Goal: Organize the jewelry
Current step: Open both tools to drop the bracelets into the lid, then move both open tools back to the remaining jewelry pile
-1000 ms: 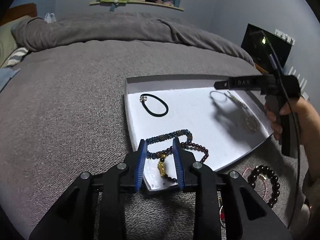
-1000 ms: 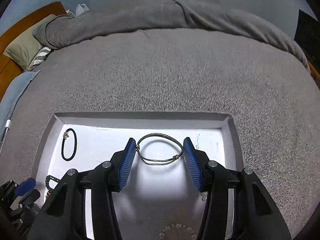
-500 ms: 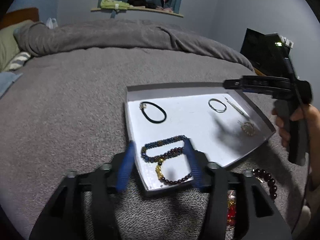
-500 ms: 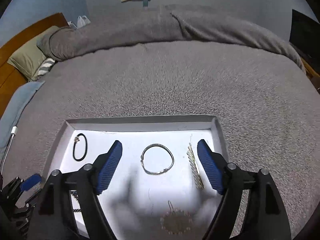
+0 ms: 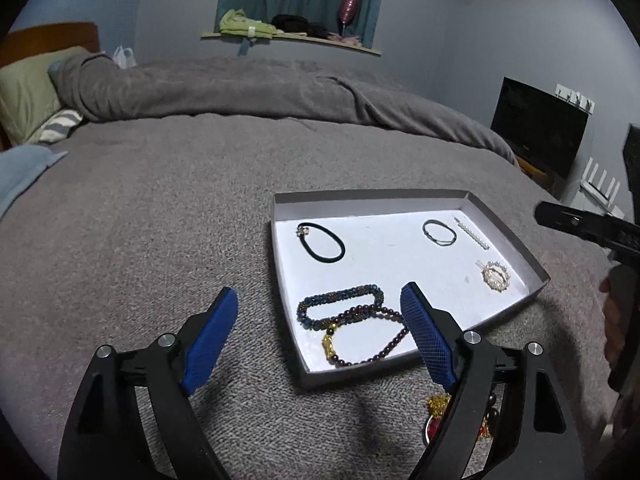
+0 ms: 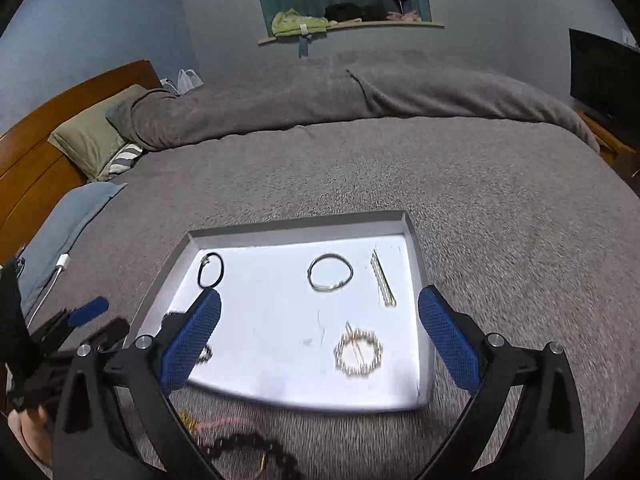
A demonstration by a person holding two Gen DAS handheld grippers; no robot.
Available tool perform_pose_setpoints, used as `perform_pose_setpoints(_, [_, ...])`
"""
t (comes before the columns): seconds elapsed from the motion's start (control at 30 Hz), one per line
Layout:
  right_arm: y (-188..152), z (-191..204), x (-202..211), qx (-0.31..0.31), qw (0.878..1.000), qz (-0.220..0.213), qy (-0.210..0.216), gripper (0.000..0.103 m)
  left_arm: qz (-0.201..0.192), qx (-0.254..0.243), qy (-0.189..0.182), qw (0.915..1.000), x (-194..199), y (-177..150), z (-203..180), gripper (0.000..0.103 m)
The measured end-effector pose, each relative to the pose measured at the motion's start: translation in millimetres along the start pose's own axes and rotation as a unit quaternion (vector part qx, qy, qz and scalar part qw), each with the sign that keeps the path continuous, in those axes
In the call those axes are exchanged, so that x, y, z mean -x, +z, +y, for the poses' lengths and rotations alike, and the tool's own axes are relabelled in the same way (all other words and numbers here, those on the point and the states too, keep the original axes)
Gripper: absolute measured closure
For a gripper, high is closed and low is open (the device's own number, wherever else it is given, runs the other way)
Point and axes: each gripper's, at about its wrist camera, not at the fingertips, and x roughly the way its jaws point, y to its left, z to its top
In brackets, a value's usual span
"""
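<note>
Jewelry lies sorted in a shallow white tray (image 5: 504, 236) that sits on your grey bedspread (image 5: 160, 208), which covers the whole bed and bunches into a thick roll along the far edge. Inside the tray you have a black cord bracelet (image 5: 321, 241) at the far left, a thin silver bangle (image 6: 330, 272) and a pearl bar clip (image 6: 383, 280) toward the far right, a round pearl brooch (image 5: 496, 275) on the right, and a blue beaded bracelet (image 5: 340, 304) overlapping a dark red beaded bracelet (image 5: 372, 336) in the near left corner. More beads and a gold piece rest on the bedspread just outside the tray's near edge, partly hidden by your tools. Your left gripper (image 5: 318, 338) hovers over that near corner, jaws opening with nothing pinched. Your right gripper (image 6: 320, 340) hangs over the tray's near side, jaws opening too and empty. Beyond the bed you have an olive pillow (image 6: 92, 140), a wooden headboard (image 6: 36, 160), a window ledge with folded clothes, and a dark screen (image 5: 540, 128) against the blue-grey wall.
</note>
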Motion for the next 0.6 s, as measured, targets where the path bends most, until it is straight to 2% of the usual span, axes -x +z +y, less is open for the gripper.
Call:
perform_pose_setpoints(0.4, [-40,6,46,0.018,0.999,-0.038,-0.019,0.005,0.004,-0.009,-0.007,0.9999,16,-15,-11,0.019])
perform_pose_setpoints(0.6, [-75,0,47,0.037,0.998,-0.030,-0.028,0.005,0.012,-0.032,-0.010,0.9994,25,-30,-27,0.019])
